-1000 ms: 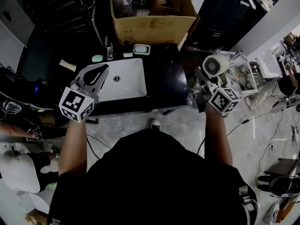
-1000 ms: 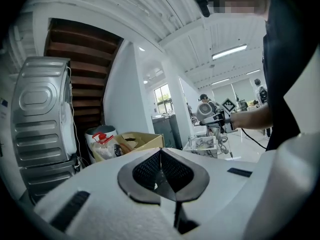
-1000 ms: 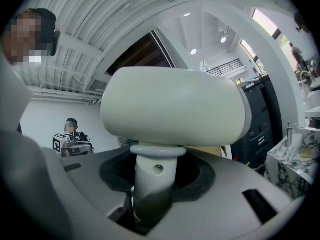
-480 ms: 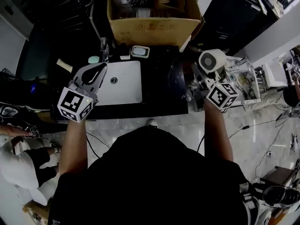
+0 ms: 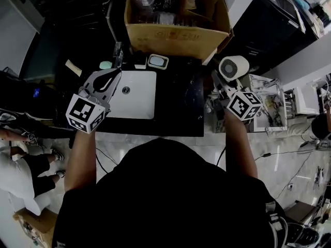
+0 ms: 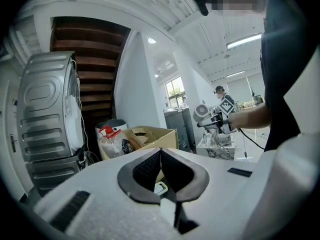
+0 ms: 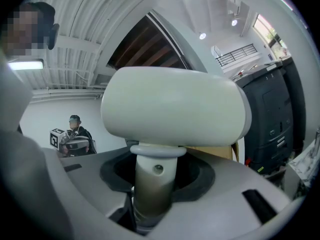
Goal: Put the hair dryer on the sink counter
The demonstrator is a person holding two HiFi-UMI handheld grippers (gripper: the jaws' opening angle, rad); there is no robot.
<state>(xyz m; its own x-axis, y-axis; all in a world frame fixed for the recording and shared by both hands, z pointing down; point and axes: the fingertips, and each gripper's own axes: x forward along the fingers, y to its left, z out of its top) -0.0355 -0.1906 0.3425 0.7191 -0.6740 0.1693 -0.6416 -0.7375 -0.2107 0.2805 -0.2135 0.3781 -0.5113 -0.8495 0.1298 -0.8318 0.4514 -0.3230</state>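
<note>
Left hand-held gripper (image 5: 111, 76) hanging over left edge of white sink basin (image 5: 137, 94), jaws pressed together, nothing in them. Black counter (image 5: 181, 105) in middle, cardboard box (image 5: 176, 35) behind it. Hair dryer (image 5: 234, 68) up in air just off counter's right edge. Right hand-held gripper (image 5: 222, 89) pinching its handle, dryer head sitting right past jaws.
</note>
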